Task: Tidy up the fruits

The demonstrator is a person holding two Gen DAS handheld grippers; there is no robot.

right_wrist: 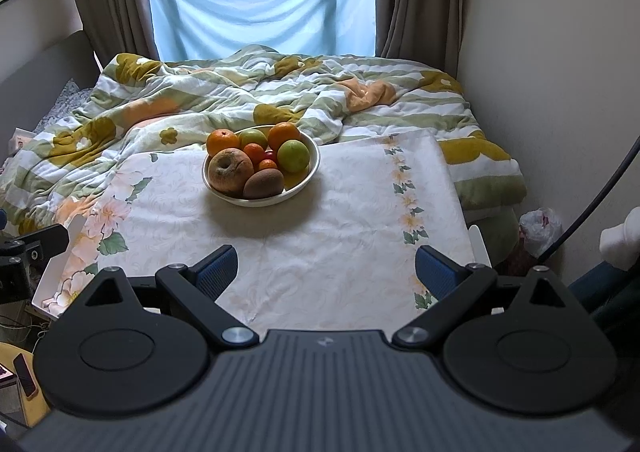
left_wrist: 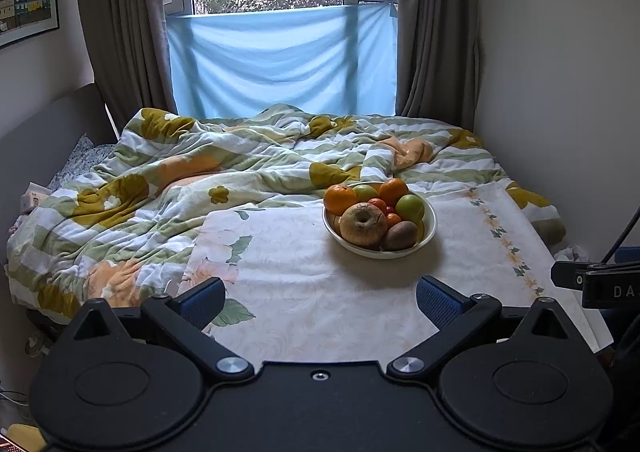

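A white bowl [left_wrist: 430, 230] heaped with fruit stands on a floral-cloth table [left_wrist: 312, 292]. It holds a wrinkled brown apple [left_wrist: 363, 224], a kiwi [left_wrist: 401, 235], oranges [left_wrist: 339, 199], green apples [left_wrist: 409, 207] and small tangerines. The bowl also shows in the right wrist view [right_wrist: 310, 176], with the brown apple [right_wrist: 231, 171] and the kiwi [right_wrist: 264, 183]. My left gripper [left_wrist: 320, 302] is open and empty, short of the bowl. My right gripper [right_wrist: 326, 272] is open and empty, nearer than the bowl and to its right.
A bed with a rumpled green-striped flowered duvet [left_wrist: 180, 172] lies behind and left of the table. A wall [left_wrist: 560, 92] runs along the right. The other gripper's black body [left_wrist: 600, 284] sits at the right edge. A plastic bag [right_wrist: 540, 224] lies on the floor at right.
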